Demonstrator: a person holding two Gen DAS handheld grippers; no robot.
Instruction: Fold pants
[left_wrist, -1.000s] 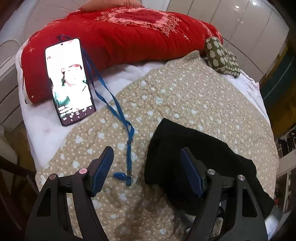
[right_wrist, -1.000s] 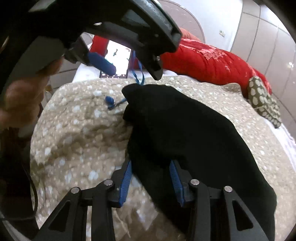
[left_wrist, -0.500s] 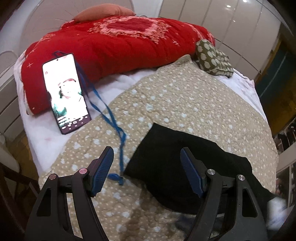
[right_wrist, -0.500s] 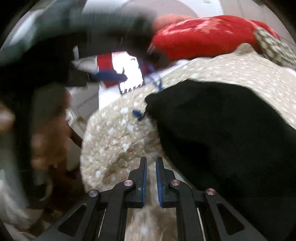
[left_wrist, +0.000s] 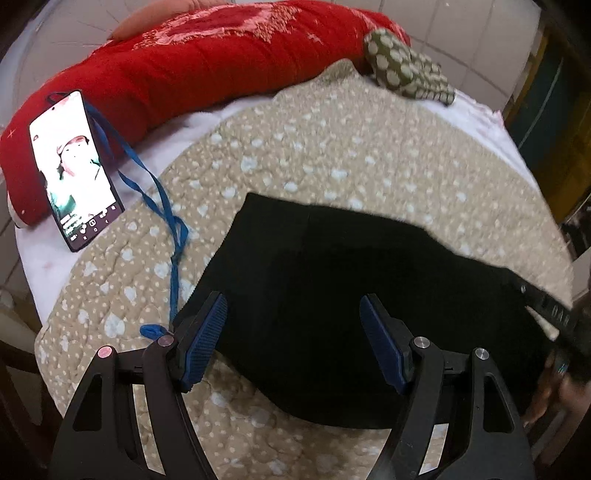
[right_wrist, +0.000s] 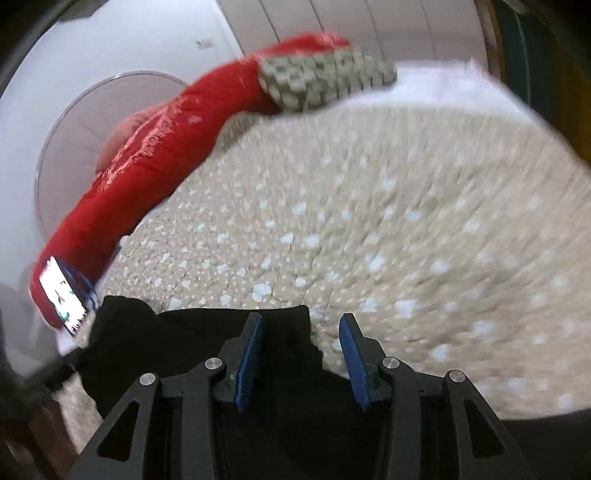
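Now the black pants (left_wrist: 354, 295) lie partly folded on the spotted beige quilt (left_wrist: 332, 147), near a phone (left_wrist: 74, 170) on its blue lanyard (left_wrist: 162, 206). Left gripper (left_wrist: 293, 336) hovers over them, fingers wide and empty. Right gripper (right_wrist: 301, 358) (its view is blurred) has just been opening, nothing pinched. Judging by this, a regrasp comes next: each needs an edge.

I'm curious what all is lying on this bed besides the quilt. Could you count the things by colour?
Red: 1, the long red embroidered cushion
Black: 2, the black fabric pants and the black-edged lit smartphone
Blue: 1, the blue ribbon lanyard
Green: 1, the green spotted fabric bundle
Total: 5
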